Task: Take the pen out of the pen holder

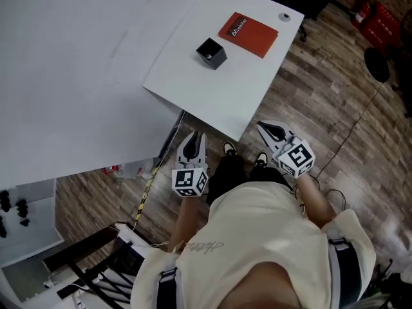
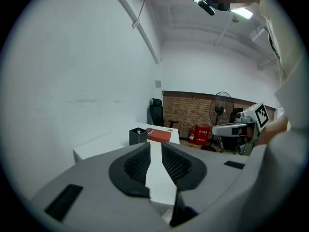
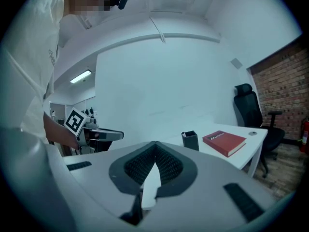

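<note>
A black square pen holder (image 1: 211, 52) stands on the white table (image 1: 212, 95), beside a red book (image 1: 248, 34). A small white pen tip (image 2: 139, 130) pokes out of the holder (image 2: 138, 136); it also shows in the right gripper view as a pale tip (image 3: 184, 134) in the holder (image 3: 190, 140). My left gripper (image 1: 194, 137) hovers off the table's near edge, its jaws a narrow gap apart and empty (image 2: 155, 144). My right gripper (image 1: 269, 131) is off the near right corner, with its tips touching on nothing (image 3: 155, 143). Both are well short of the holder.
A round grommet (image 1: 284, 17) sits at the table's far corner. A white wall (image 1: 64, 63) runs along the left. A black office chair (image 3: 246, 100) stands past the table, with a fan (image 2: 221, 108) and red fire extinguishers (image 2: 200, 133) by the brick wall. Wooden floor (image 1: 335, 108) lies to the right.
</note>
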